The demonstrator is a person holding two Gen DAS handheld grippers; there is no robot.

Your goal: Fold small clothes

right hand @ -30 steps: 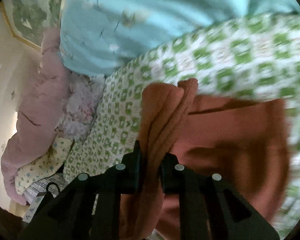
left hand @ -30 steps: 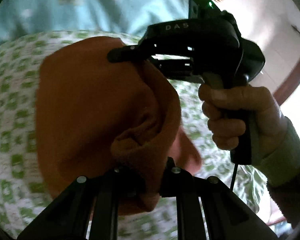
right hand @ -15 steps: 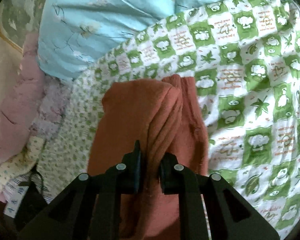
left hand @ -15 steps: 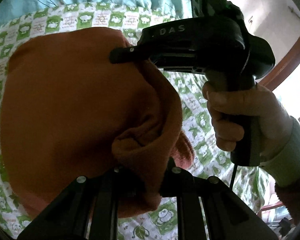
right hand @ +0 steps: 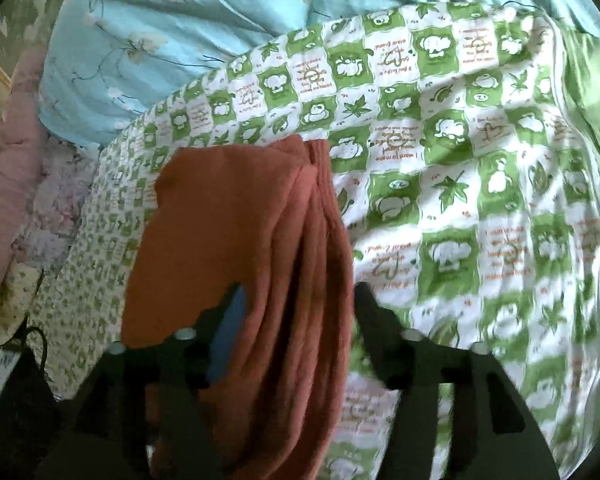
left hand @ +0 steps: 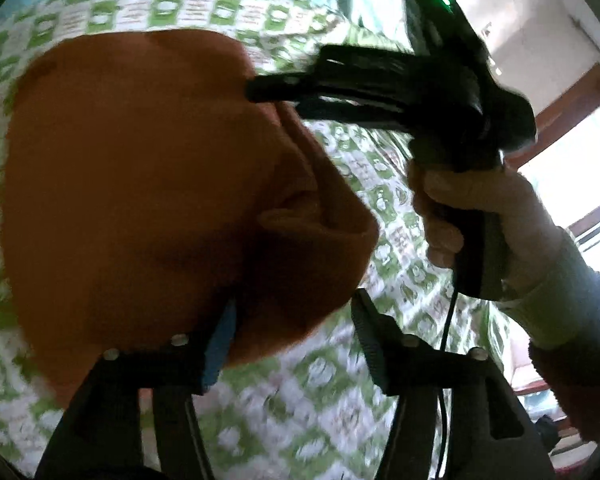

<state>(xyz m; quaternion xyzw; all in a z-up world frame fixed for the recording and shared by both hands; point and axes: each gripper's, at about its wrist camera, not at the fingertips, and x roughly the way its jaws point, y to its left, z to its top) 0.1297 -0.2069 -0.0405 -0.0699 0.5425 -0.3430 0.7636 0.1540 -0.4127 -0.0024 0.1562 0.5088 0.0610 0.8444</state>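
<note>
Item: rust-orange garment (right hand: 236,248), folded into stacked layers, lay on the green-and-white patterned quilt (right hand: 480,184) of a bed.

Left tongs (left hand: 296,320): parted, fold bulging between the fingers, apparently unclamped.

Right tongs (right hand: 296,320): likewise parted, layered edge between them.

Judgement: both stood wide so the fold could settle flat.

Pale blue bedding (right hand: 180,40) lay beyond.
</note>
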